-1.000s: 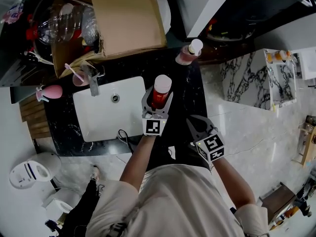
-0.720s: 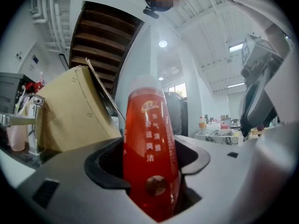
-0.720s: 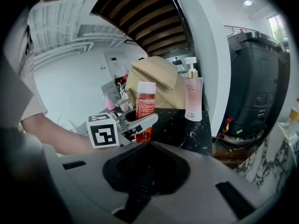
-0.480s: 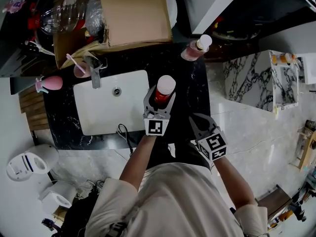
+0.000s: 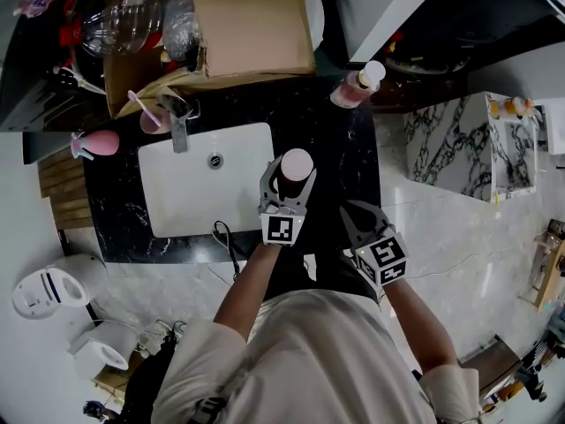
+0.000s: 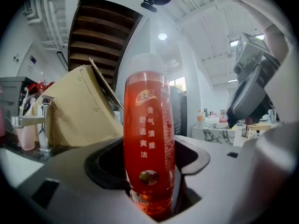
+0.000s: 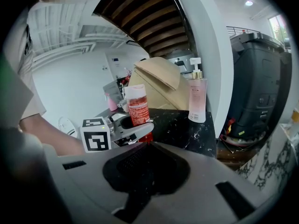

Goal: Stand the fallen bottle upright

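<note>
red bottle (image 5: 295, 166) with a white cap stands upright, cap up, clamped between the jaws of the left gripper (image 5: 290, 175) over the black countertop (image 5: 340, 148), just right of the sink; the left gripper view shows both pads pressing on its lower body, with white print running down the orange-red side. whether its base touches the counter cannot be told. sweeping from the left of the head view: a white round appliance (image 5: 46, 293) sits low by the floor, a pink item (image 5: 99, 141) lies at the counter's left end, and behind it an open cardboard box (image 5: 252, 16) stands at the back of the counter. a metal faucet (image 5: 179, 129) reaches over the white rectangular sink (image 5: 159, 228), and a thin black cable (image 5: 221, 237) lies at the sink's front rim. next comes the held bottle with the left gripper's marker cube below it. further back and to the right, a pump bottle (image 5: 357, 88) of pale pink liquid stands upright near the counter's far corner, well apart from the red one. the right gripper (image 5: 359, 213) hangs over the counter's front right part, near the left gripper but not touching it, its jaws apart with nothing between them. at far right stands a white marble-patterned surface (image 5: 450, 140).
</note>
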Demonstrator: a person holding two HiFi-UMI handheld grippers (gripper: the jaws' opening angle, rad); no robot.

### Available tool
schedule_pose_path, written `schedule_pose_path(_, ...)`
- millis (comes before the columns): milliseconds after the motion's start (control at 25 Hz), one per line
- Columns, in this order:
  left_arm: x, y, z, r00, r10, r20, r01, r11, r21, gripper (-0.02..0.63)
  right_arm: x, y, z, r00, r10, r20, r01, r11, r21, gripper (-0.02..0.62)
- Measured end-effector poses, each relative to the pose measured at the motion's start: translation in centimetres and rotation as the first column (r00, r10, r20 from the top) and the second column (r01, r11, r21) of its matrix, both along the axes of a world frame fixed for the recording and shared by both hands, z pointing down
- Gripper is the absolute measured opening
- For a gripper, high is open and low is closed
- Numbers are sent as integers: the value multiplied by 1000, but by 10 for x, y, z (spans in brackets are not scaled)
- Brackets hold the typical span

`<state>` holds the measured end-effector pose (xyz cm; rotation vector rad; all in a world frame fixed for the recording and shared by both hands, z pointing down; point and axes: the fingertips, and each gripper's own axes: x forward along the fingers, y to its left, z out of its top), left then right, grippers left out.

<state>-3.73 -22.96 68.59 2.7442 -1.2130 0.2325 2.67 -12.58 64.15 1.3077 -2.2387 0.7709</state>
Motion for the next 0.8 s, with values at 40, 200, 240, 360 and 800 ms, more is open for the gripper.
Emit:
schedule_pose_path(40,-1,1,0,1000,2,5,-2,1000,0,296,-1,0,-1,1000,0,1,0,1000,2,32)
schedule_pose_path(200,-3,7,2,1000,13,23,-13,1000,1,295,-3,1,-3,1000,3,3,-3,1000,9,32)
schedule_pose_path(240,-3,8,2,999,17,29,-17,1000,1,295,-4,2,-4,1000,5,3,-5,1000,11,32)
schedule_pose_path(360,-3,9,0,998,33,48,-34,999,21,295,-6,4,-7,1000,6,2,-6,1000,14,32)
schedule_pose_path(800,-5,12,-7,987,103,124,-107,994,28,318,-12,9,-30,1000,21,-14,-20,999,51,32)
